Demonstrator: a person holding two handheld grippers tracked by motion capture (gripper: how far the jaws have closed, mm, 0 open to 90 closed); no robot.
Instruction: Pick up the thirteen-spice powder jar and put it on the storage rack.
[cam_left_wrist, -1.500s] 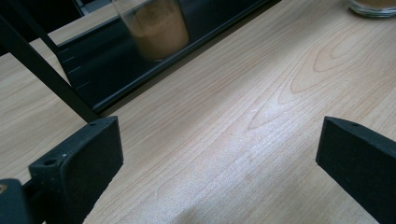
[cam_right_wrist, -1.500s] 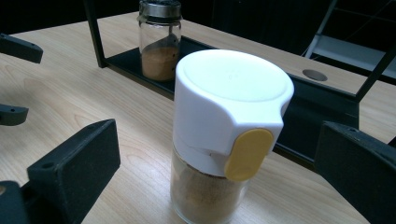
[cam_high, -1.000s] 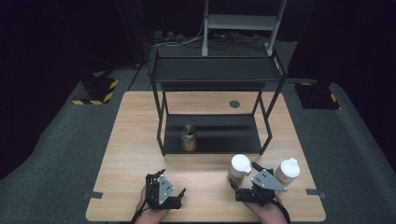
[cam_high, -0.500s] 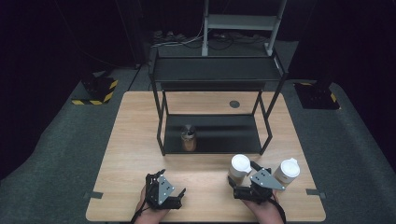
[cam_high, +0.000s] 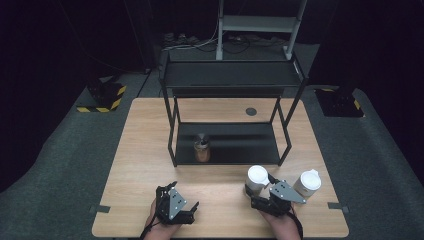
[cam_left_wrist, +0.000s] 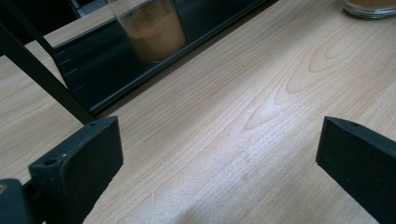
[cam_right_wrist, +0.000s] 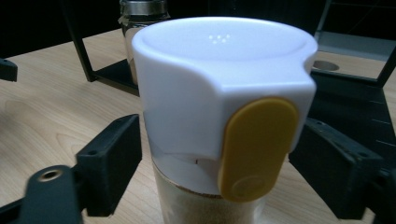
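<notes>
Jaws of the right claw (cam_right_wrist: 219, 154) have just closed around the white-capped jar (cam_right_wrist: 224, 93); left claw (cam_left_wrist: 219, 154) gapes.

On table (cam_high: 145, 150): shelf rack (cam_high: 230, 80) at twelve, spice jar (cam_high: 202, 150) on its lower shelf; two lidded jars (cam_high: 257, 179) (cam_high: 306, 183) at five.

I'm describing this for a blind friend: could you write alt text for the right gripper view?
A white-capped jar with a yellow tab stands close up between the two black jaws of the right gripper, which have just been closing around it. Behind, a wooden table holds a black shelf rack.
</notes>
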